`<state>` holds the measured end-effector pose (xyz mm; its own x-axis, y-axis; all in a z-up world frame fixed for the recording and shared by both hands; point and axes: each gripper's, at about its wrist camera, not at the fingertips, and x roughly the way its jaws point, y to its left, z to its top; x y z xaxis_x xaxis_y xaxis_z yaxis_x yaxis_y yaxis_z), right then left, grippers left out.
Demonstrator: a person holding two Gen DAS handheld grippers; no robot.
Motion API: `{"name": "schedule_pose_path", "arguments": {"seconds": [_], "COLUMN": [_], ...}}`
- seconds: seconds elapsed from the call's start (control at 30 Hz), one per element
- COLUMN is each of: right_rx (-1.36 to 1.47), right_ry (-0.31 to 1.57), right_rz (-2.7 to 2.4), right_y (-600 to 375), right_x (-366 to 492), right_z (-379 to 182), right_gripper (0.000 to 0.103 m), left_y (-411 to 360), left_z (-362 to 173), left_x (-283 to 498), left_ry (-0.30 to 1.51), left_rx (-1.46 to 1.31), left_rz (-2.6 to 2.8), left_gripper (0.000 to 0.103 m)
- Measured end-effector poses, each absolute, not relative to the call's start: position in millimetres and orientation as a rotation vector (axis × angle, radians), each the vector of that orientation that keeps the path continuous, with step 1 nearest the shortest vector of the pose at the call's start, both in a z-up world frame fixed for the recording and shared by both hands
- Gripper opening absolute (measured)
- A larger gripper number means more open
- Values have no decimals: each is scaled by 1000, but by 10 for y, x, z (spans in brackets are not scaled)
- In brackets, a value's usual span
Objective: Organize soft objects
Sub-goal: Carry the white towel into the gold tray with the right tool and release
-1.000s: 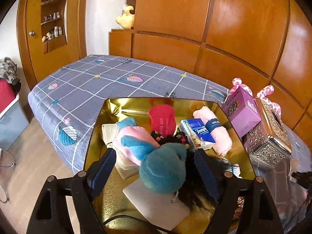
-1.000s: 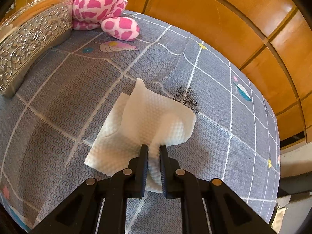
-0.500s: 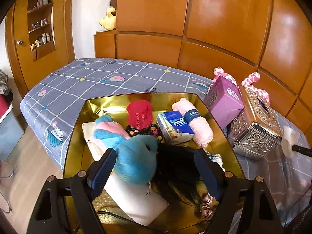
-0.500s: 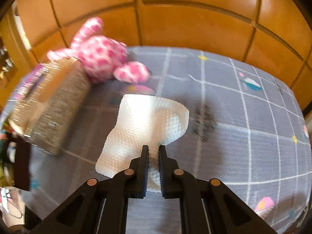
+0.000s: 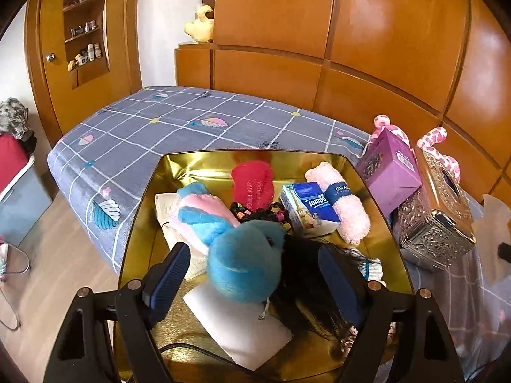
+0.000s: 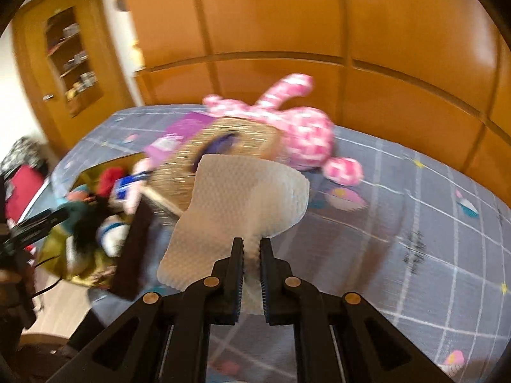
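Observation:
My right gripper [image 6: 251, 249] is shut on a white textured cloth [image 6: 242, 201] and holds it lifted above the bed; the cloth also shows at the right edge of the left wrist view [image 5: 493, 220]. My left gripper [image 5: 255, 265] is open and hovers over a gold tray [image 5: 319, 158] on the bed. In the tray lie a blue plush [image 5: 246, 265], a pink-and-blue plush [image 5: 204, 217], a red soft item [image 5: 252, 185], a rolled pink towel [image 5: 345, 204], a tissue pack [image 5: 311, 207], black hair [image 5: 306, 284] and a white pad [image 5: 239, 325].
A silver ornate tissue box [image 5: 437, 220] and a purple box [image 5: 389, 172] stand right of the tray. A pink spotted plush [image 6: 297, 127] lies behind them. The grey checked bed [image 5: 179, 121] stretches to wooden wall panels [image 5: 383, 32]. The floor lies left.
My right gripper has lifted the white cloth off the bed and swung left toward the tray. My left gripper has stayed open over the tray, shifting slightly.

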<state>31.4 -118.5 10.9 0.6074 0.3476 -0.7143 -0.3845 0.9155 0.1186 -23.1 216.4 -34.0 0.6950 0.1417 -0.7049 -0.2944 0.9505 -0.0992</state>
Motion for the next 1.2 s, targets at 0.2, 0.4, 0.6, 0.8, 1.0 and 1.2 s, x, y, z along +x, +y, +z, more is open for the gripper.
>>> {"name": "schedule_pose_path", "arguments": {"seconds": [0.2,0.4,0.6,0.8,1.0,1.2], "right_rx": [-106,-135,-174,-211,-254,-361], "right_ry": [806,827,851,881,935,996], "right_rz": [565,662,743,791,875,870], "right_y": [-723,-340,4,278,650,1087], "right_x": [165,82,28,43,125,258], "right_z": [148,75,-25,-117,-268,-591], "right_gripper": [8,8,8,8,8,8], "left_y": [2185,2178,2192,2225,2508,2790], "left_z": [-347,-344,-335,-275,-121,-102], "left_x": [-231,-234,-242,-267,-341,-393], "left_ry": [773,774,771,747,687,678], "left_rx": [-218,-222,-228,-227,-257,-309], "left_rz": [257,257,262,273,357,427], "left_gripper": [83,83,83,83,83,84]}}
